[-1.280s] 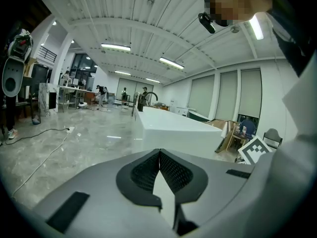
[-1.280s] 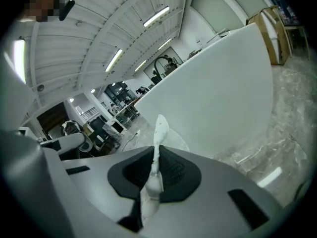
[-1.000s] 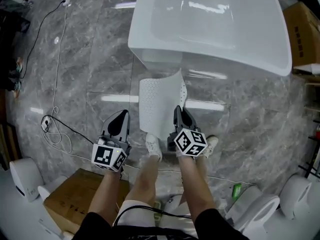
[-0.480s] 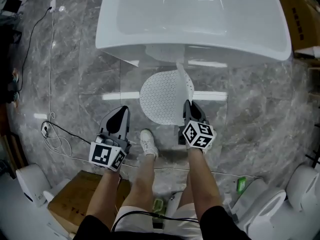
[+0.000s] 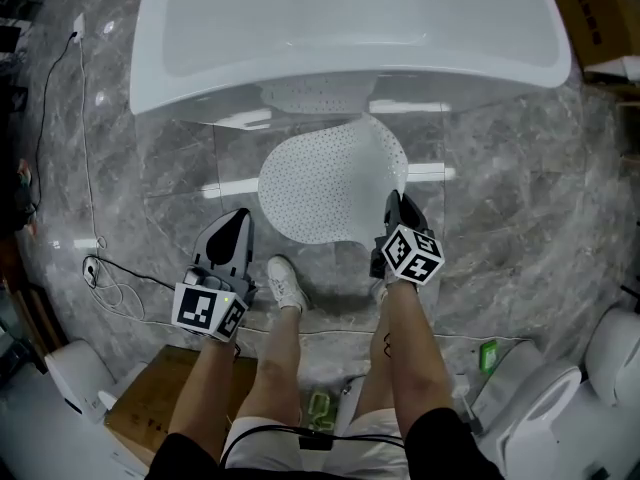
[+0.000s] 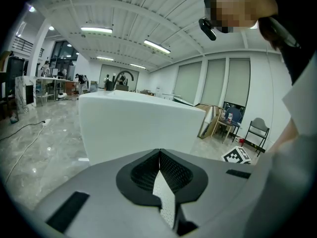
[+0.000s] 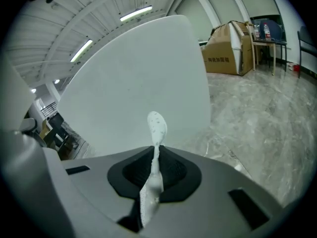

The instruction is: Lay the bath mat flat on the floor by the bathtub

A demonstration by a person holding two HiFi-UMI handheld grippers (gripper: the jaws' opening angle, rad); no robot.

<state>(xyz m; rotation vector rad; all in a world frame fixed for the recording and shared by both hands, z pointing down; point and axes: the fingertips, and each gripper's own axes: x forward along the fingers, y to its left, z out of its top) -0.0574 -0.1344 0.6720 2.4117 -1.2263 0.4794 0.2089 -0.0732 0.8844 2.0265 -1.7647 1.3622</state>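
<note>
Nearest, the left gripper [image 5: 238, 220] stands just left of the mat's edge, its jaws together at the tips with a sliver of perforated white showing in the slit behind them. The right gripper [image 5: 395, 200] is clamped on the near right corner of the white perforated bath mat [image 5: 325, 183]. The mat bows across the grey marble floor [image 5: 500, 198], its far edge close to the white bathtub [image 5: 350, 58].

Glossy tub, polished floor, matt mat.
The tub [image 5: 350, 28] is smooth, shiny white. The floor [image 5: 520, 198] is polished grey veined stone that mirrors the lights. The mat [image 5: 330, 183] is a thin, pliant, matt white sheet, perforated all over. The right gripper [image 7: 154, 152] has a matt grey plastic shell and black ribbed pads [image 7: 174, 170]. The box [image 5: 150, 398] is plain brown cardboard.
</note>
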